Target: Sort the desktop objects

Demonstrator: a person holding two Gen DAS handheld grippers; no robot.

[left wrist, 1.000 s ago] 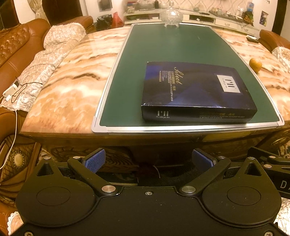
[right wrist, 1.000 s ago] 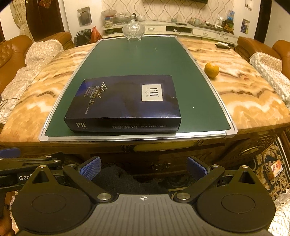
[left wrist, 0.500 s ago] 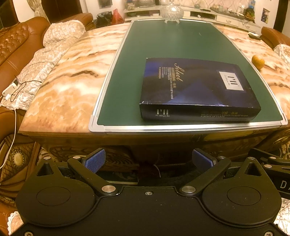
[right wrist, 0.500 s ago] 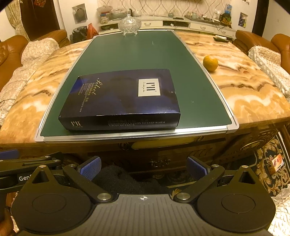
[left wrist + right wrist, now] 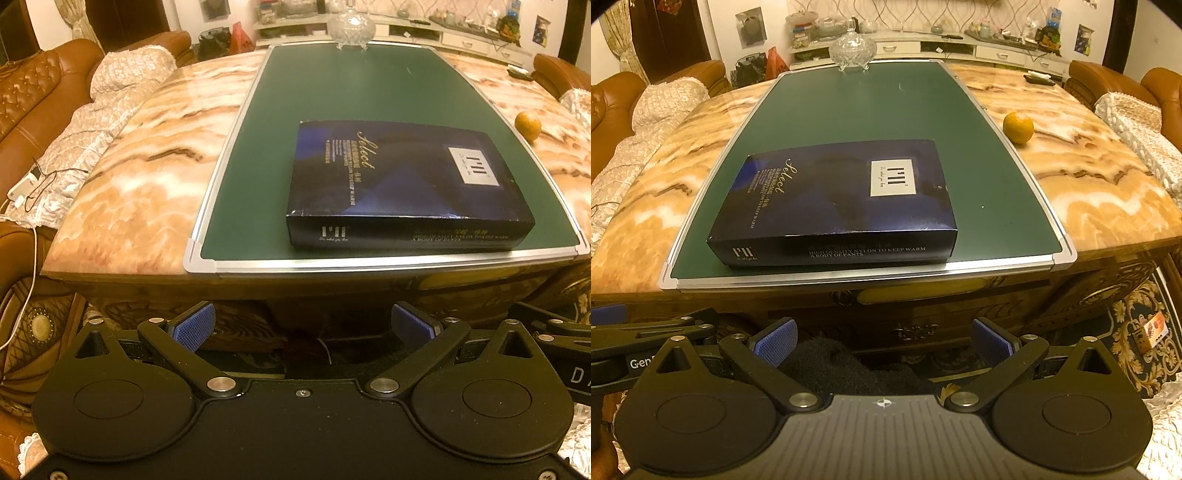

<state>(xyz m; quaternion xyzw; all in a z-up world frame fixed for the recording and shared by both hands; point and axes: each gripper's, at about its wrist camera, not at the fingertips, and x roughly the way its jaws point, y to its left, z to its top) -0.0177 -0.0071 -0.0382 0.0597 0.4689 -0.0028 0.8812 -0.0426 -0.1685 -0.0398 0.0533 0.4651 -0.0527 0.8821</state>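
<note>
1. The small gold print down the lid of the dark blue box (image 5: 834,199) is too fine to read; on its near side only "HIGH DENSITY NYLON TO KEEP WARM" comes through, and in the left wrist view that line is blurred.
2. The glass lidded dish (image 5: 852,50) at the far end of the green board (image 5: 871,110) loses its top at the frame edge in the left wrist view.
3. A dark flat thing (image 5: 1038,78) on the far right of the marble table (image 5: 1100,192) is too small to name.
4. The box lies flat on the near part of the board, close to the board's near rim, left of centre in the right wrist view.
5. An orange (image 5: 1018,127) sits on the marble just right of the board's rim, well apart from the box.
6. The left gripper (image 5: 301,326) hangs low in front of the table's near edge, below the tabletop, jaws spread wide with nothing between the blue pads (image 5: 194,326).
7. The right gripper (image 5: 884,339) is level beside it, likewise below the edge, jaws wide apart and empty.
8. Part of the left gripper's arm shows at the right wrist view's lower left.
</note>
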